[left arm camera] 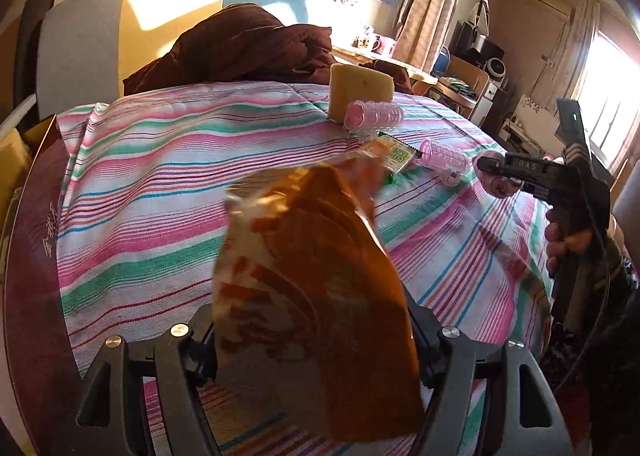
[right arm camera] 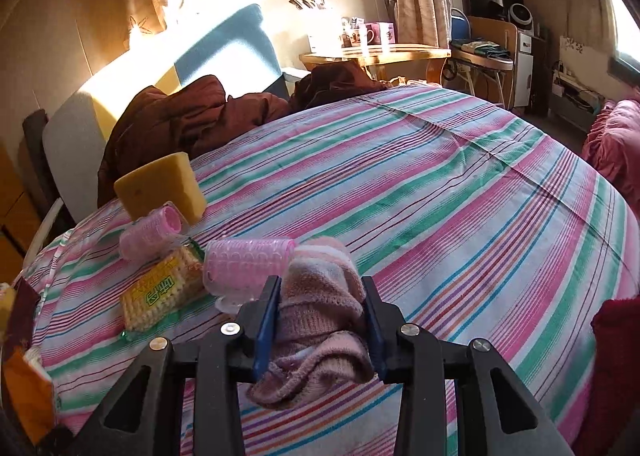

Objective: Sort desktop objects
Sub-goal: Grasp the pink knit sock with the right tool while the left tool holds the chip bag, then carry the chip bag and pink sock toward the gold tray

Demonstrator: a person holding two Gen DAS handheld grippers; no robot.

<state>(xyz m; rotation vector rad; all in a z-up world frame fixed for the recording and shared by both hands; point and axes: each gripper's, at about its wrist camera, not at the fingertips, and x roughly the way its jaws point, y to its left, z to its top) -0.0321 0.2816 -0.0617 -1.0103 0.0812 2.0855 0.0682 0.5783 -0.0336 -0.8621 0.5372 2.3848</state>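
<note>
1. The left gripper (left arm camera: pixel 316 340) is raised above the surface, its jaws clamped on an orange snack packet (left arm camera: pixel 320 288).
2. The right gripper (right arm camera: pixel 320 320) sits low, jaws pressed against a pink knitted sock (right arm camera: pixel 320 320), a hand (left arm camera: pixel 568 240) wrapped round its handle.

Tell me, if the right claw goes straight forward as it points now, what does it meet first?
The right claw already straddles the pink knitted cloth, so it meets that first. Beyond it the striped tablecloth looks free, though depth is unclear.
</note>
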